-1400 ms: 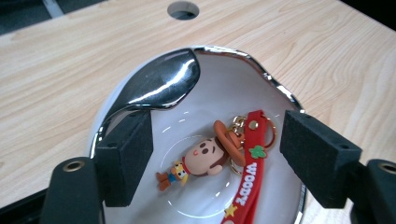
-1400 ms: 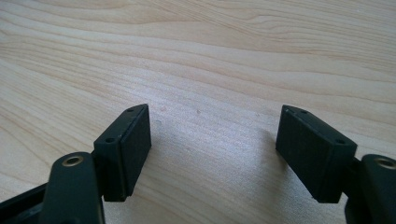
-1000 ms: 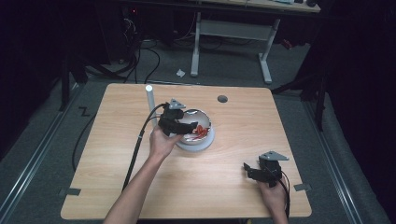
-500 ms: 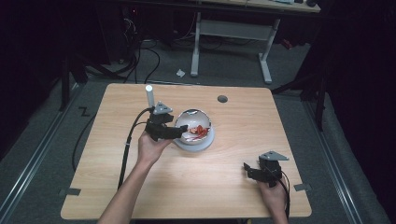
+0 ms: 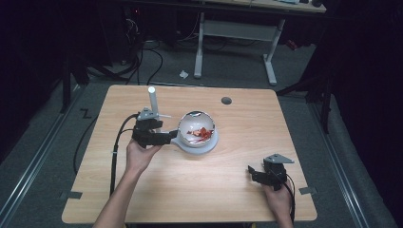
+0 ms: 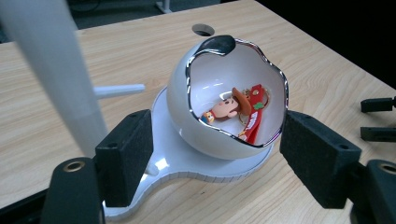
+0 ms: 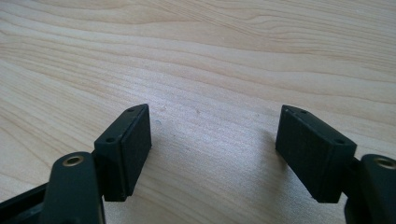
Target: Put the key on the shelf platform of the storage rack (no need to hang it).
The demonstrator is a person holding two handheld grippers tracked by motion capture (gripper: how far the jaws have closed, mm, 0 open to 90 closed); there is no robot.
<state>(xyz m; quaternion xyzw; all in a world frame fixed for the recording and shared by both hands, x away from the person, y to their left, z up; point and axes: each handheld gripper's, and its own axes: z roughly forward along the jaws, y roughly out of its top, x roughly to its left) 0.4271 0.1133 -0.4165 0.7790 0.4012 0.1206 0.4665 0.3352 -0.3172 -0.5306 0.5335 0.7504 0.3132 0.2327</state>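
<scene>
- My left gripper has drawn back off the egg-shaped white bowl toward its left side; I judge the drop-off inside it finished.
- Its jaws stand wide apart and hold nothing, flanking the bowl's flat white base.
- The left gripper view shows a monkey keychain with red parts lying inside the bowl; from above it is only a red smudge.
- My right gripper rests at the near right of the worktop, jaws wide, empty, over bare wood.
</scene>
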